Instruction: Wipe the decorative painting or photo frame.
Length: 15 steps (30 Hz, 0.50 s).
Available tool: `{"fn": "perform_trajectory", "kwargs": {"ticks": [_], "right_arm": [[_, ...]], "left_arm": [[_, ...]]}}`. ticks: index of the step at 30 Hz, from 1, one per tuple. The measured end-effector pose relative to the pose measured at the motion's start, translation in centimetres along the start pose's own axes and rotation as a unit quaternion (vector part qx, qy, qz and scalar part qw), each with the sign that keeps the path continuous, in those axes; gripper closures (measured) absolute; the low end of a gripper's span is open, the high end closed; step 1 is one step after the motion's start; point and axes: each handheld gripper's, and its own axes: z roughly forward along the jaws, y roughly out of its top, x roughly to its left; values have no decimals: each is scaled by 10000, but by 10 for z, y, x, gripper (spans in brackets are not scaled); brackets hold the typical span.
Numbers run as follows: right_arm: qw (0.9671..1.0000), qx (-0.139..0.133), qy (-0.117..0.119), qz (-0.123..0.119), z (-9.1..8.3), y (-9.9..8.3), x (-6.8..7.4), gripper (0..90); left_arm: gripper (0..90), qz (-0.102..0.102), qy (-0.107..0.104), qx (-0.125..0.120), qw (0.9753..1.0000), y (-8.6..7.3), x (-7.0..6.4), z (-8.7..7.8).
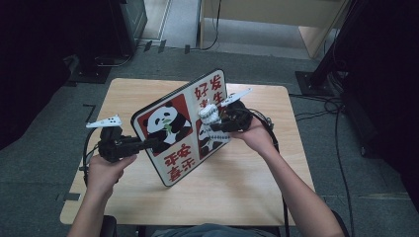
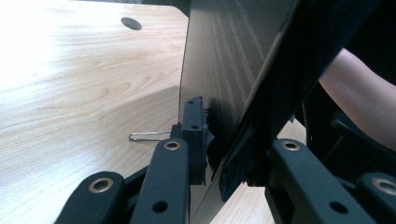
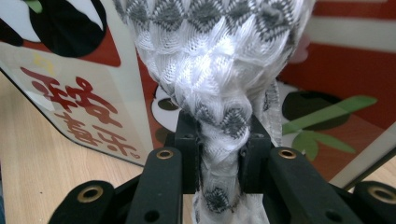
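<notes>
Wiping looks like the step in hand: a person at the counter props up a panda board with one gripper and presses a cloth against its printed face with the other. The counter is pale wood and carries the board on its lower corner, tilted up on edge near the middle. The board is a rounded panel with pandas on red squares and red lettering on white. The left gripper is clamped on the board's left edge; in the left gripper view its jaws close on either side of the thin panel, one on the dark back and one on the front. The right gripper is closed on a white and grey knitted cloth, bunched into a wad that touches the upper right part of the picture side. A small metal pin lies on the counter behind the board.

Next, I judge, the cloth should be drawn across the face with steady pressure while the left gripper holds the board firm, so it does not slip or tip.
</notes>
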Motion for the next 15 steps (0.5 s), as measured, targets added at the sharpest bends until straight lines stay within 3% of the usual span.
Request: {"fn": "perform_trajectory", "kwargs": {"ticks": [15], "right_arm": [[9999,130,40,87,10,-17,-4,753]], "left_arm": [[758,7,-15,-3,10000,0,0,0]]}}
